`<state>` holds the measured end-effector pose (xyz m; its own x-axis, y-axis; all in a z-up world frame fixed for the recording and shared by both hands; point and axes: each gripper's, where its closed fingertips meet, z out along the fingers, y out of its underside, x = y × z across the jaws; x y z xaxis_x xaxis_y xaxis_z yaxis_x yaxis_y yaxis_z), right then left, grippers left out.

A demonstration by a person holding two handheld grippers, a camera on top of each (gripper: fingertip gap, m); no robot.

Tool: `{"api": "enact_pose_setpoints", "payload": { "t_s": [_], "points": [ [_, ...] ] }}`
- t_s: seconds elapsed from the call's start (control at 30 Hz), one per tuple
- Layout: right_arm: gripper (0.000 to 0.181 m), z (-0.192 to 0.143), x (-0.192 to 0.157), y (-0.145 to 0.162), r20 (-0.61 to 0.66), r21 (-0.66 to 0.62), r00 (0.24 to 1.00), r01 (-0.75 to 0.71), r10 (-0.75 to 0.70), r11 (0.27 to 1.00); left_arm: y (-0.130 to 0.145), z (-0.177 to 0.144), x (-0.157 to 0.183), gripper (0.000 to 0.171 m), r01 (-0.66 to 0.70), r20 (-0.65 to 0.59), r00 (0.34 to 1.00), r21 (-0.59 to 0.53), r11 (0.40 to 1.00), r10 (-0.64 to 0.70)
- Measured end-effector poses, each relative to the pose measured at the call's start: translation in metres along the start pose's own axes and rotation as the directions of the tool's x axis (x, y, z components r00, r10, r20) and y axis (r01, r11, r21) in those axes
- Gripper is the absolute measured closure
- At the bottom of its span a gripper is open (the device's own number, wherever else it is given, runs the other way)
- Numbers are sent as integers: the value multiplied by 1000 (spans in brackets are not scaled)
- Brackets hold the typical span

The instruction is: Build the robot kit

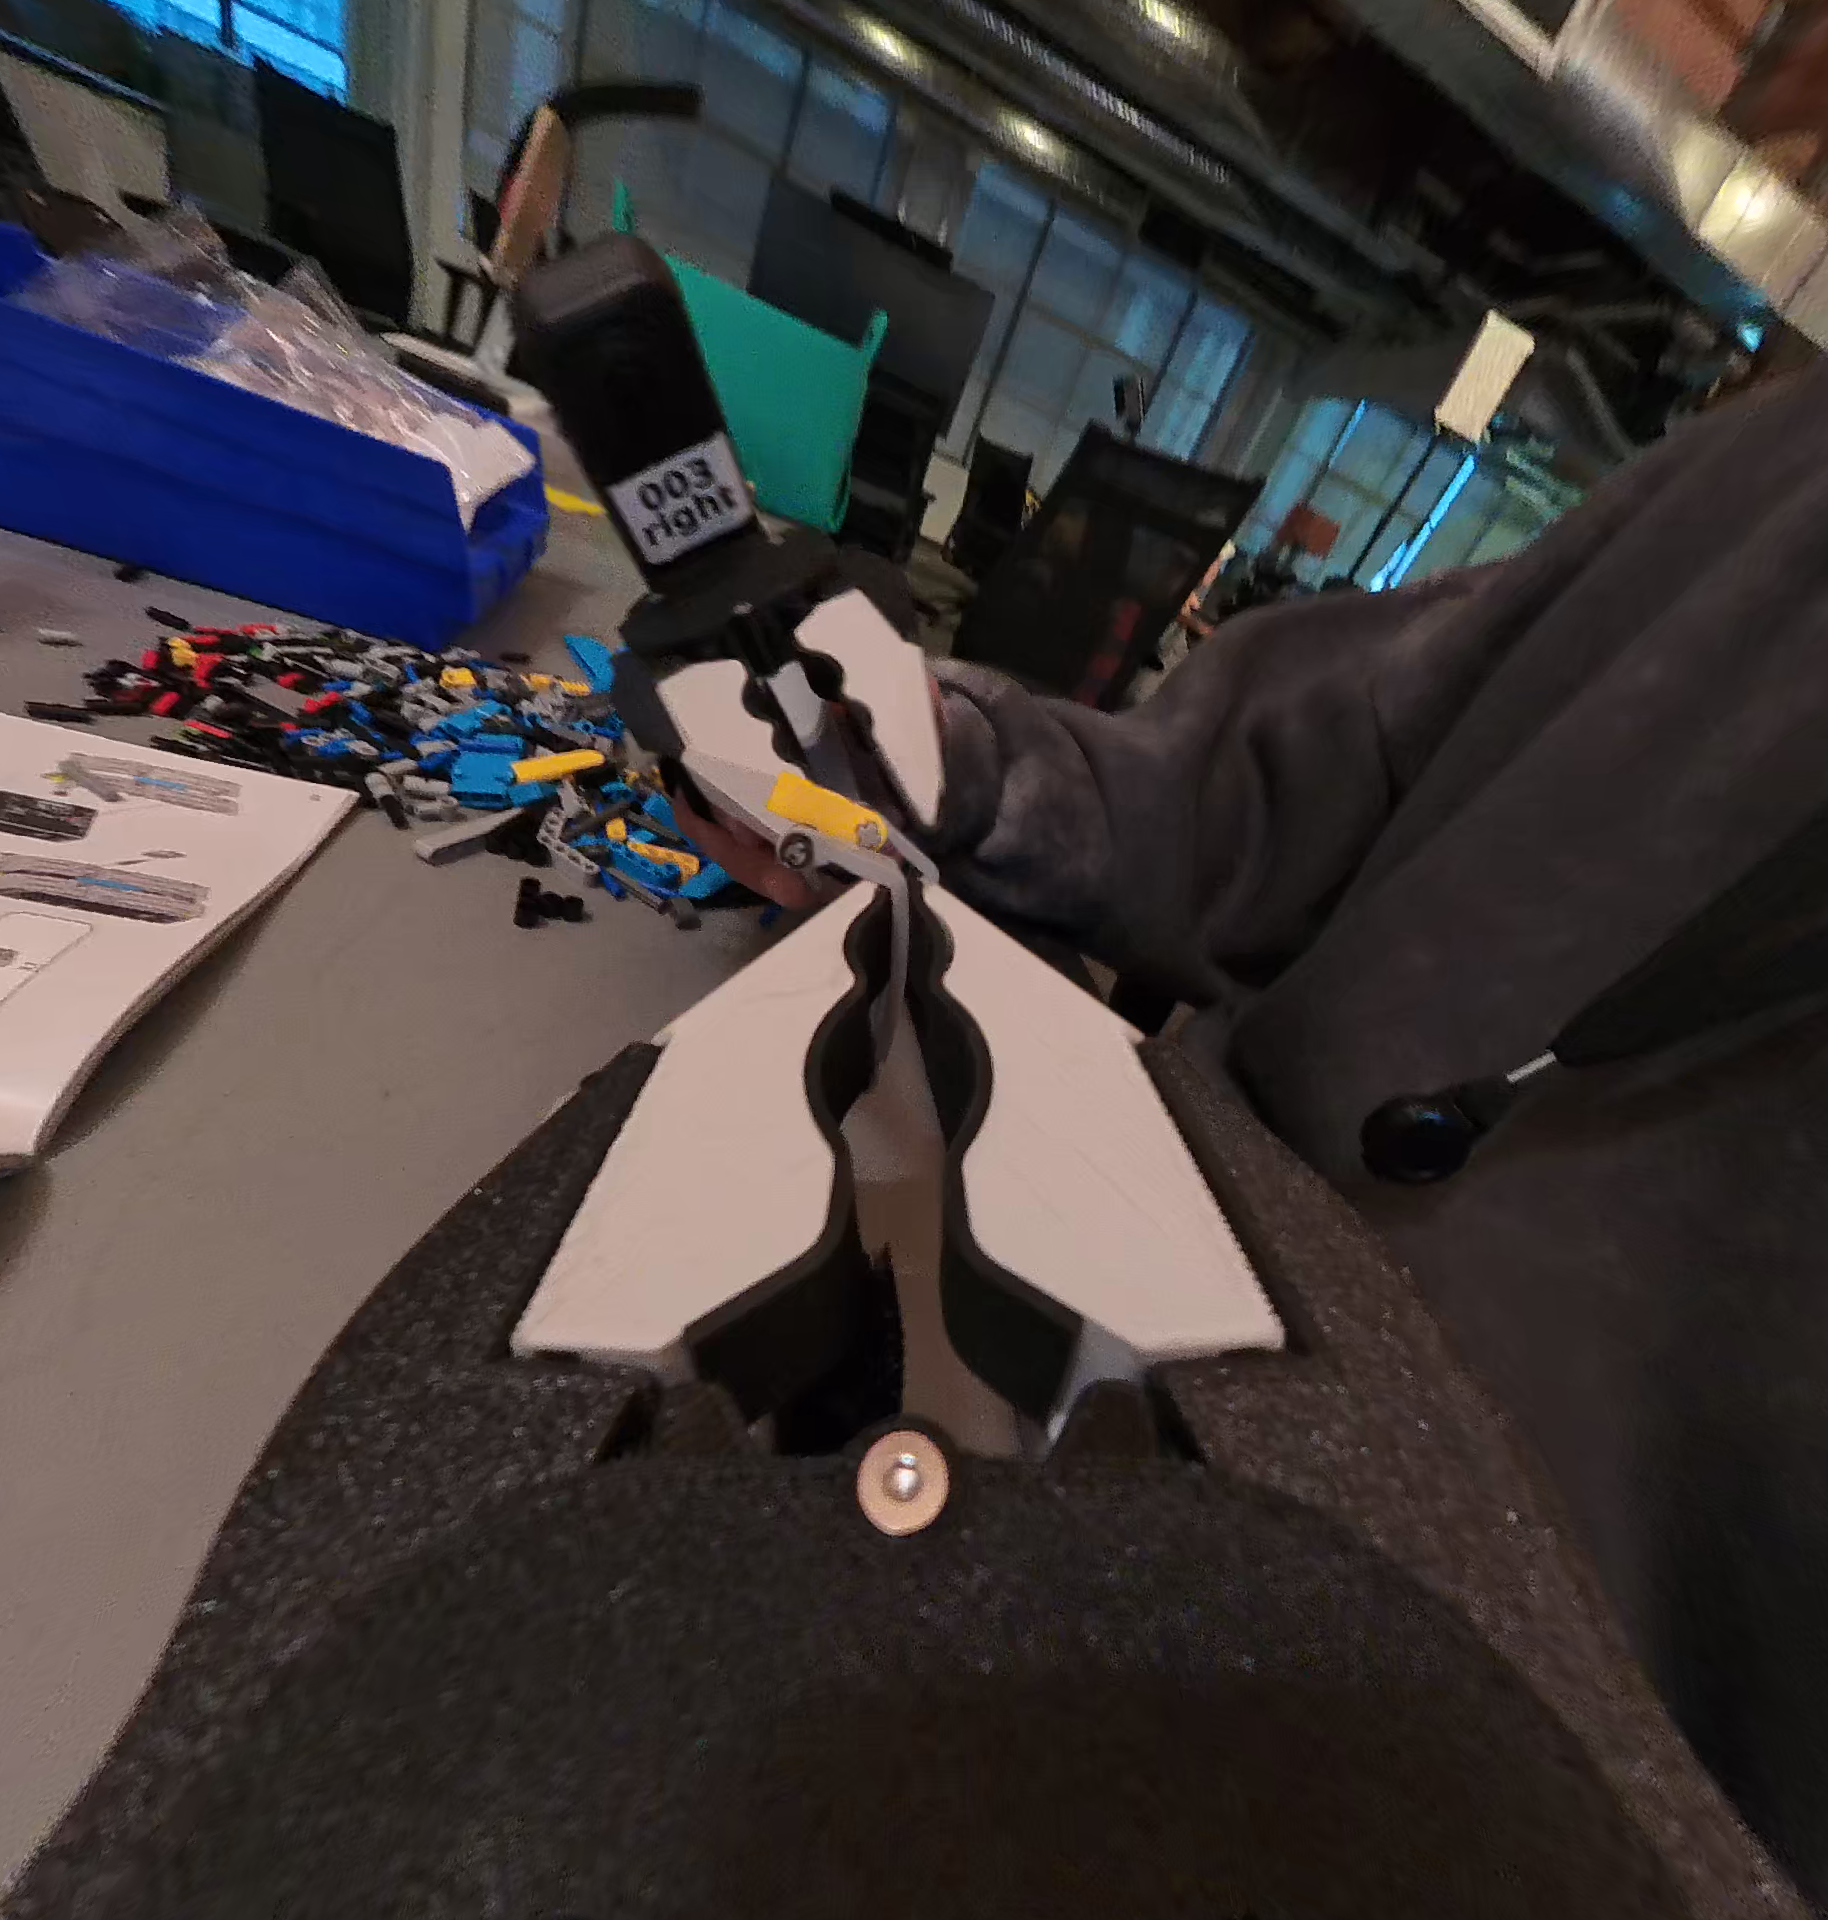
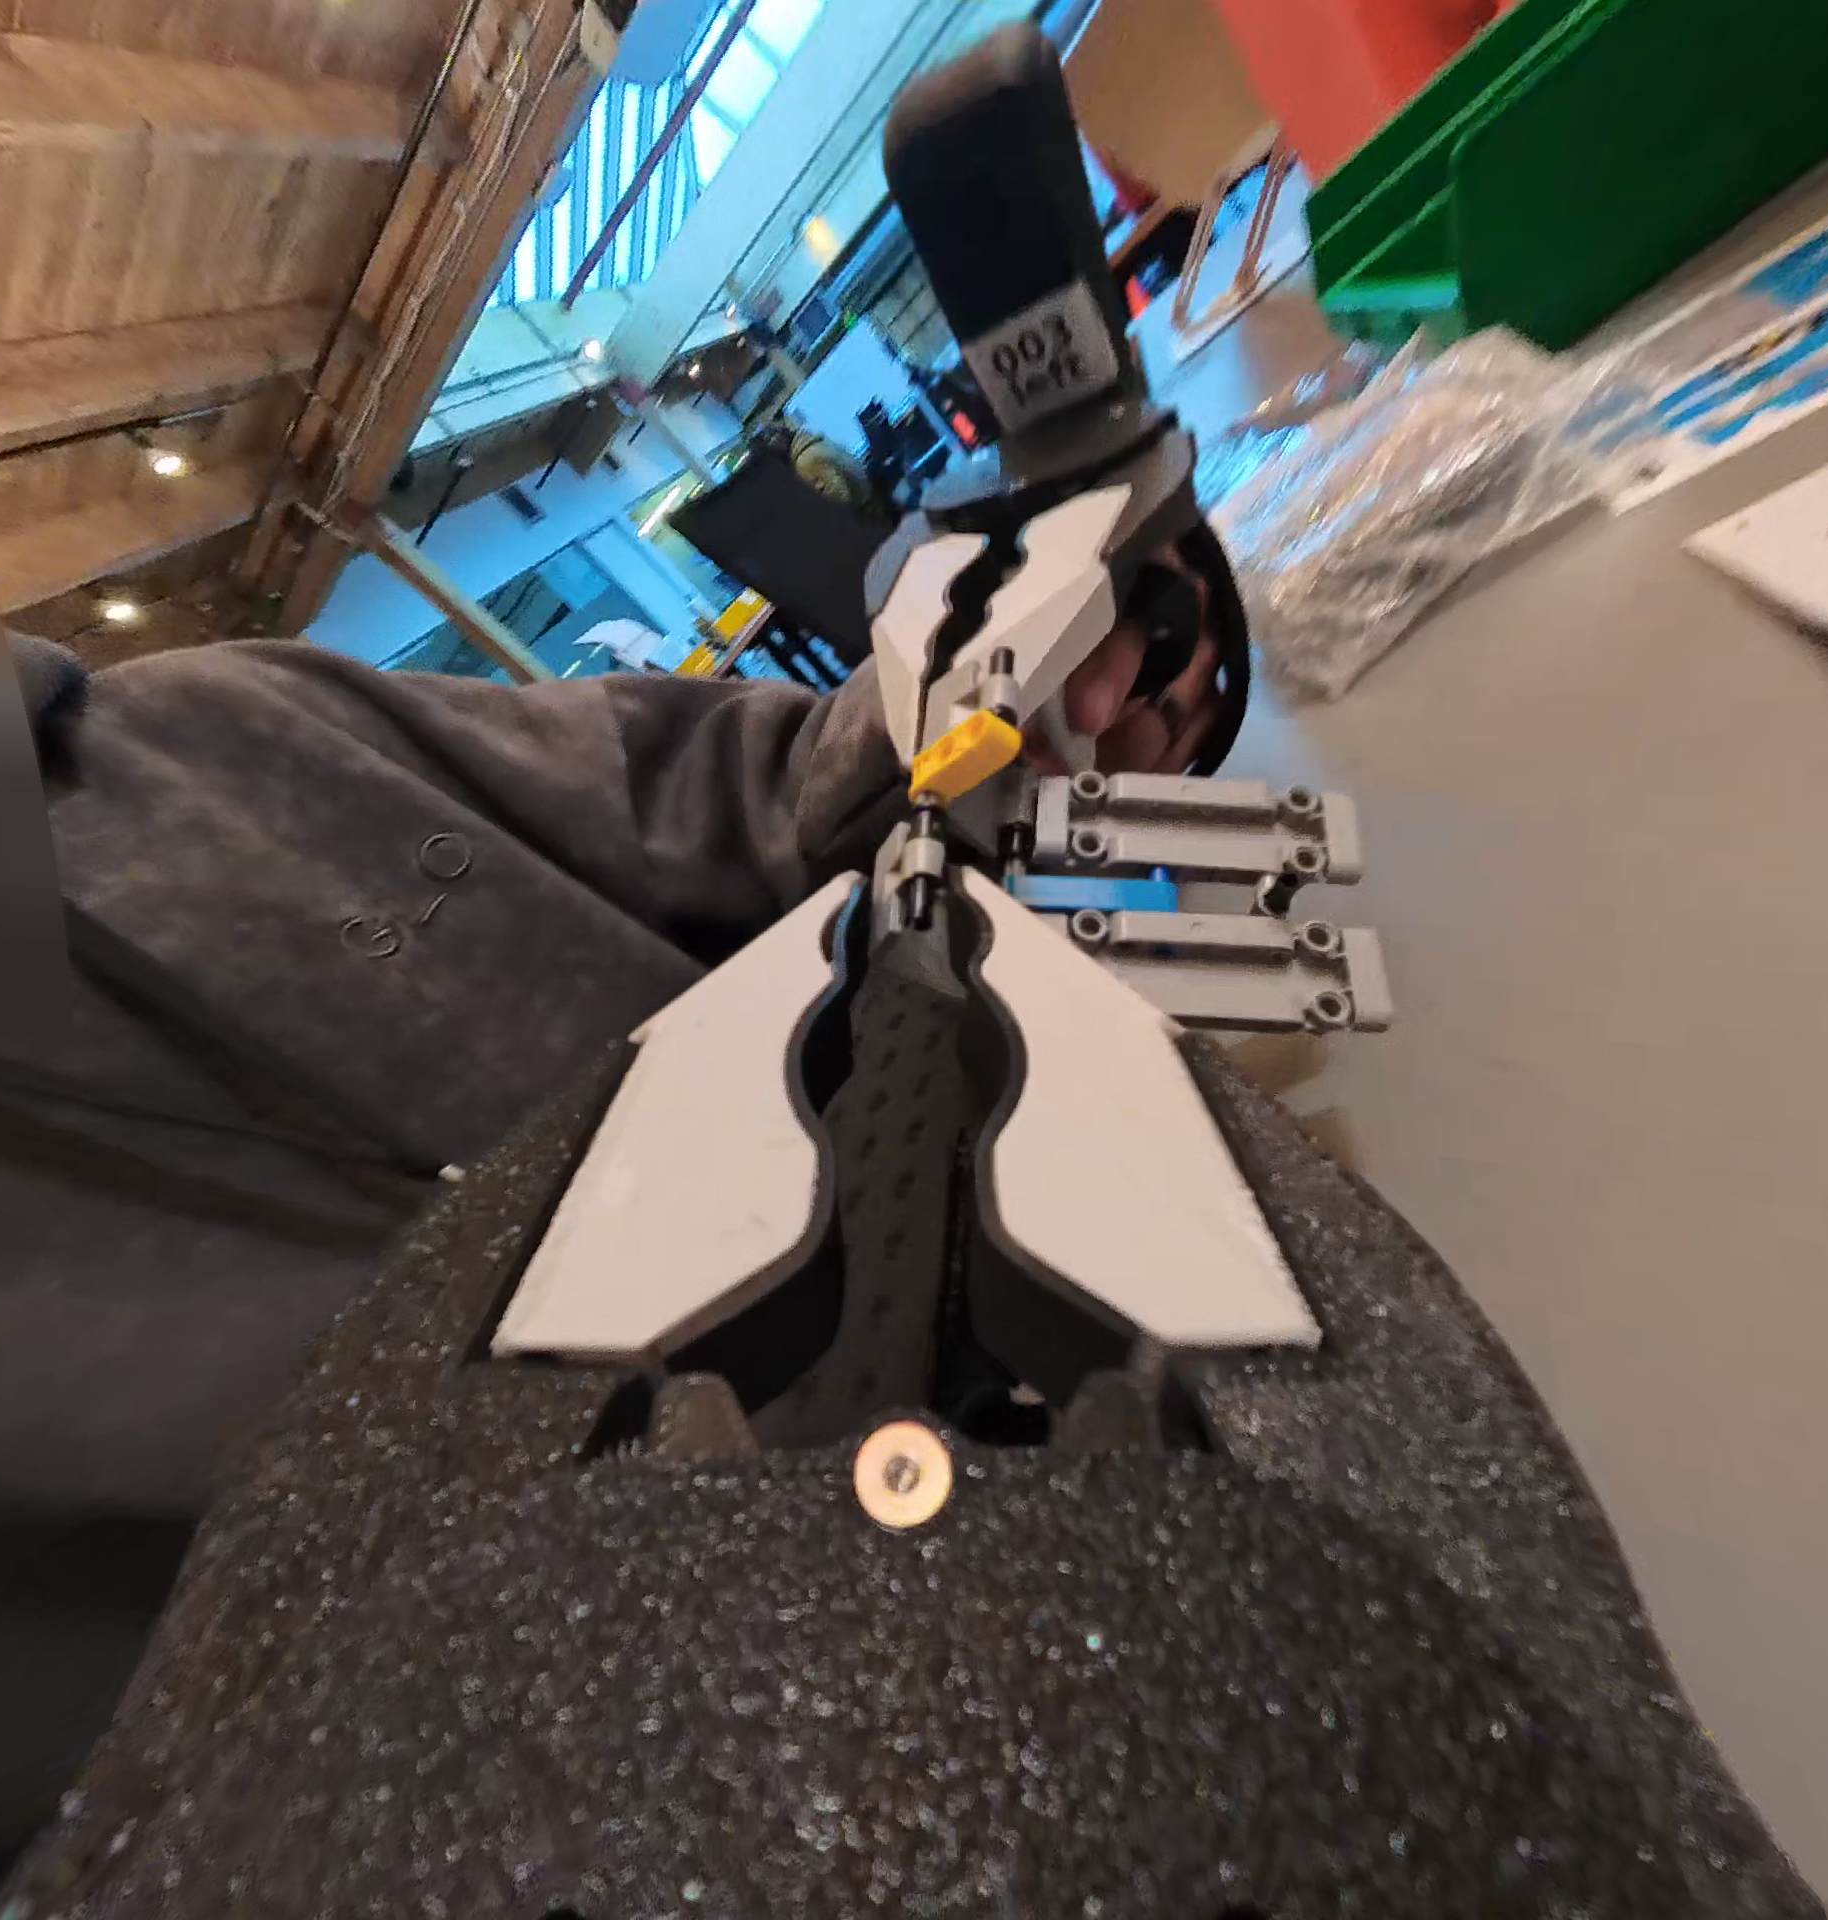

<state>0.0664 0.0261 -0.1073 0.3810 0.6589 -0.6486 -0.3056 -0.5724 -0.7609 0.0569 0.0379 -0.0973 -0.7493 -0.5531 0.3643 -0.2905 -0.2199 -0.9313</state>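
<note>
Left hand-held gripper (image 1: pixel 894 914) clamped on grey brick assembly (image 2: pixel 1201 894); right hand-held gripper (image 2: pixel 915 894) clamped on same assembly's pin end, beside yellow connector (image 2: pixel 964 758). Loose brick pile (image 1: pixel 422 748) on counter (image 1: pixel 370 1039).

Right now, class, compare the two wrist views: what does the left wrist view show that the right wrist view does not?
Only the left wrist view shows the loose brick pile, blue bin and open instruction booklet. Only the right wrist view shows the grey beams of the brick assembly and a green bin. Both show the left gripper and right gripper, each shut on the assembly, and its yellow piece.
</note>
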Motion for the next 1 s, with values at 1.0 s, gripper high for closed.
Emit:
{"api": "enact_pose_setpoints", "payload": {
  "t_s": [1.0],
  "points": [
    [177,-2,21,-12,188,148,886,-453,425,879,16,10,-5,171,-102,-8,995,-35,994,102]
  ]
}}
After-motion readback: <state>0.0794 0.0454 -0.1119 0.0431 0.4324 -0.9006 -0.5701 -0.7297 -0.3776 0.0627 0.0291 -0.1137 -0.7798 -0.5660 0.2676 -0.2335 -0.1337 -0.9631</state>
